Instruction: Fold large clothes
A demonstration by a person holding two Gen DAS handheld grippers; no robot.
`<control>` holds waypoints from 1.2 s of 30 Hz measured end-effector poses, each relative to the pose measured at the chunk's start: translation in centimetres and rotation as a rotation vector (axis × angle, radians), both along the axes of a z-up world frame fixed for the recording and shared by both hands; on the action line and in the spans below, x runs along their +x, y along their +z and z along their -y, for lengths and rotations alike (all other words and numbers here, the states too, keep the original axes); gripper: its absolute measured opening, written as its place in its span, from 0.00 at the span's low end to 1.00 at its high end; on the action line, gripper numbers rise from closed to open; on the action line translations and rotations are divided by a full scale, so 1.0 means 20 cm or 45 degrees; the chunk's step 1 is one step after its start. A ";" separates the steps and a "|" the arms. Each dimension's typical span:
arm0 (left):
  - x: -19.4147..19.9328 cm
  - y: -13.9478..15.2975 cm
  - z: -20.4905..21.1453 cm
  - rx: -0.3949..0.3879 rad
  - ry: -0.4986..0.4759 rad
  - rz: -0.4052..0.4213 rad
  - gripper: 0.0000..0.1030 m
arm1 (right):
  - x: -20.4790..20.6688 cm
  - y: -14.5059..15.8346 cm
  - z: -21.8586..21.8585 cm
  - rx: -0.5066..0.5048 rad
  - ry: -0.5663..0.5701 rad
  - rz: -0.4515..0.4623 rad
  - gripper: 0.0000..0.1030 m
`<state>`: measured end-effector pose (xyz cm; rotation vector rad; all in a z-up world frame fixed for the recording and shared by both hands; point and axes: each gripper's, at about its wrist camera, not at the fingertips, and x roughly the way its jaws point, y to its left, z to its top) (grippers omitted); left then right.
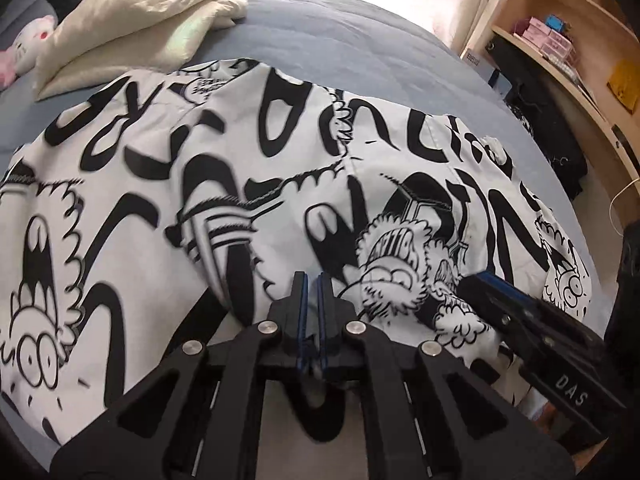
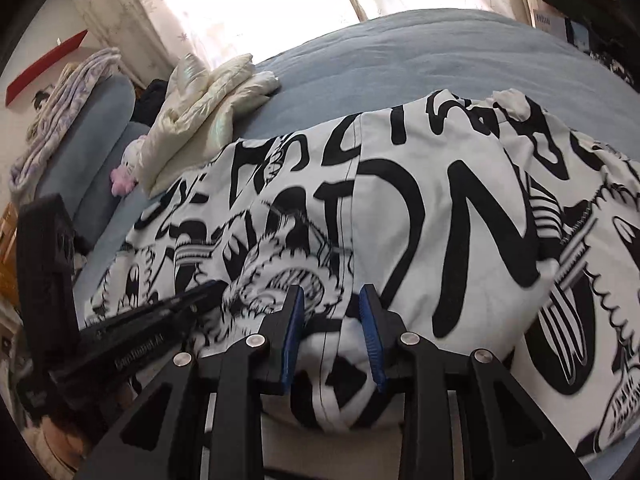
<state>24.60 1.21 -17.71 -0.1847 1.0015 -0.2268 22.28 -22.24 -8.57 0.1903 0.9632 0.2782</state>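
A: Left gripper [image 1: 312,280], jaws pressed together at the near hem of the black-and-white printed garment [image 1: 260,184]. Any cloth between them?

B: If so, only a thin pinch; the blue pads meet and the fabric bunches just ahead of the tips. Whether it is truly caught cannot be told. The right gripper [image 2: 331,300] sits just beside it, jaws partly spread with a thick roll of the hem between the pads.

A: And the garment itself?

B: Spread across the blue bed [image 1: 340,40], near edge gathered at the two tools, far edge lying towards the window. A cream puffer jacket [image 1: 136,12] lies folded beyond it on the left.

A: What could go wrong?

B: My guess: the left pinch is slight, so a pull may slip that corner free and skew the fold. The right bundle looks to be several layers; one layer could drop out. And the two tools sit close together, so the wide cloth may sag at both sides.
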 end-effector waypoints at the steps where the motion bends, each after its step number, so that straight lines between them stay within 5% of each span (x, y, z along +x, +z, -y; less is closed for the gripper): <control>1: -0.01 0.00 -0.01 -0.003 0.004 -0.003 0.02 | -0.03 0.00 0.00 -0.011 0.000 -0.001 0.28; 6: -0.08 0.04 -0.01 0.081 0.000 -0.006 0.02 | -0.08 0.01 0.00 -0.065 -0.018 -0.022 0.28; 10: -0.19 0.11 -0.03 0.051 0.001 -0.025 0.02 | -0.15 0.10 -0.04 -0.138 -0.022 0.033 0.28; 17: -0.37 0.22 -0.11 0.099 0.051 -0.030 0.02 | -0.37 0.28 -0.03 -0.093 0.021 0.085 0.28; 36: -0.80 0.42 -0.38 0.033 0.084 0.101 0.03 | -0.85 0.46 -0.20 -0.114 0.133 0.166 0.28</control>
